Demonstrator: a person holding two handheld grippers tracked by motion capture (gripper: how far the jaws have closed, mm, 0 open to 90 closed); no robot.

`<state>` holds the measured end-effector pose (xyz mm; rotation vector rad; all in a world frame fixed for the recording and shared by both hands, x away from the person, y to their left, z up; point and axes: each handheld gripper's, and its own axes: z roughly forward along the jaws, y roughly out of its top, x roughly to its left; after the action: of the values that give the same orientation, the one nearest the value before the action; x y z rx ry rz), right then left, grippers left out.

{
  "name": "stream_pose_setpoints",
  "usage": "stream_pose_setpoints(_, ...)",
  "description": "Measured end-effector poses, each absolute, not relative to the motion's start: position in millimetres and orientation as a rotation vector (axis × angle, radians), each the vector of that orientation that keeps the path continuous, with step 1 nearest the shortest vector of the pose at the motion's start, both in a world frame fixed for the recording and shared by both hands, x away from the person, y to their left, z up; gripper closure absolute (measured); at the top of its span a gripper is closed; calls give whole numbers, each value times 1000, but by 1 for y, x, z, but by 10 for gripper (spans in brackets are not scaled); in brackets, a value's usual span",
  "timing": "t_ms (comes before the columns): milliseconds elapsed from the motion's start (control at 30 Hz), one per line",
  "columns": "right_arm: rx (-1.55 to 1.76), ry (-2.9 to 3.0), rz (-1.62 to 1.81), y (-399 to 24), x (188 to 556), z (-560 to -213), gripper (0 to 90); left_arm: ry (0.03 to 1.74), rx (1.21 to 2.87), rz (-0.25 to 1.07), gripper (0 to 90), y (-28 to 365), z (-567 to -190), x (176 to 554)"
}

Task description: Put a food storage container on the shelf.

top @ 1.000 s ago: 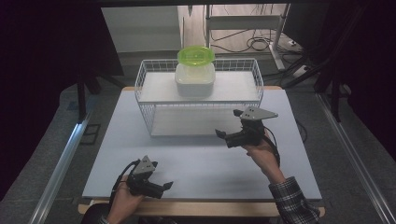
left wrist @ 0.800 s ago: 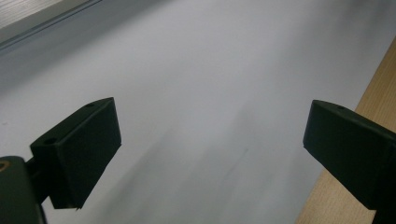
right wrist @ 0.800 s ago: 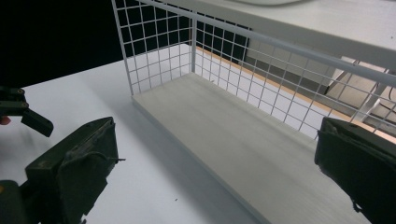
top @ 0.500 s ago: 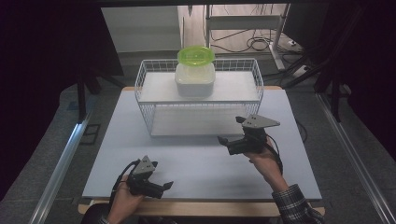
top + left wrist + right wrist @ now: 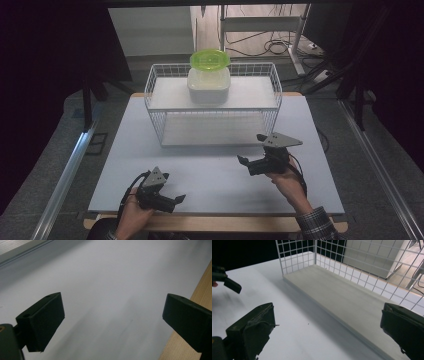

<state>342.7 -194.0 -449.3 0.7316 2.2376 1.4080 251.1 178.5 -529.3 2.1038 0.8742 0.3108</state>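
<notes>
A white wire rack (image 5: 278, 100) stands at the back middle of the white table (image 5: 205, 172). On its upper shelf sits a translucent tub (image 5: 209, 86) with a green lid (image 5: 210, 58). My right gripper (image 5: 243, 163) hovers open in front of the rack's right half, jaws pointing left. In the right gripper view its jaws (image 5: 327, 322) stand wide apart before the rack's bare lower shelf (image 5: 342, 297). My left gripper (image 5: 179, 200) rests open near the table's front edge. In the left gripper view nothing lies between its spread jaws (image 5: 112, 315).
The table's wooden front edge (image 5: 197, 287) runs close to my left gripper. The other hand's jaw (image 5: 229, 283) shows at the far left of the right gripper view. Metal rails (image 5: 65, 170) flank the table; cables and a stand (image 5: 260, 30) lie behind it.
My right gripper has drawn back from the rack toward the person and dropped lower. The left gripper has stayed where it was.
</notes>
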Motion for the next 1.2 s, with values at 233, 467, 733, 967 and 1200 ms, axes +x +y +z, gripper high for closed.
stream_pose_setpoints(233, 720, 2247, 1384, -200, 335, -460, 0, 875, 2104, 307, 36, 178, -530, 251)
stream_pose_setpoints(467, 710, 2255, 1373, -205, 329, -465, 0, 877, 2104, 307, 36, 178, -530, 251)
stream_pose_setpoints(733, 733, 2273, 1374, -211, 325, -472, 0, 875, 2106, 309, 35, 178, -530, 251)
stream_pose_setpoints(967, 744, 2299, 1361, -215, 321, -478, 0, 875, 2107, 309, 35, 178, -530, 251)
stream_pose_setpoints(1200, 740, 2332, 1337, -217, 317, -485, 0, 876, 2106, 308, 34, 178, -530, 251)
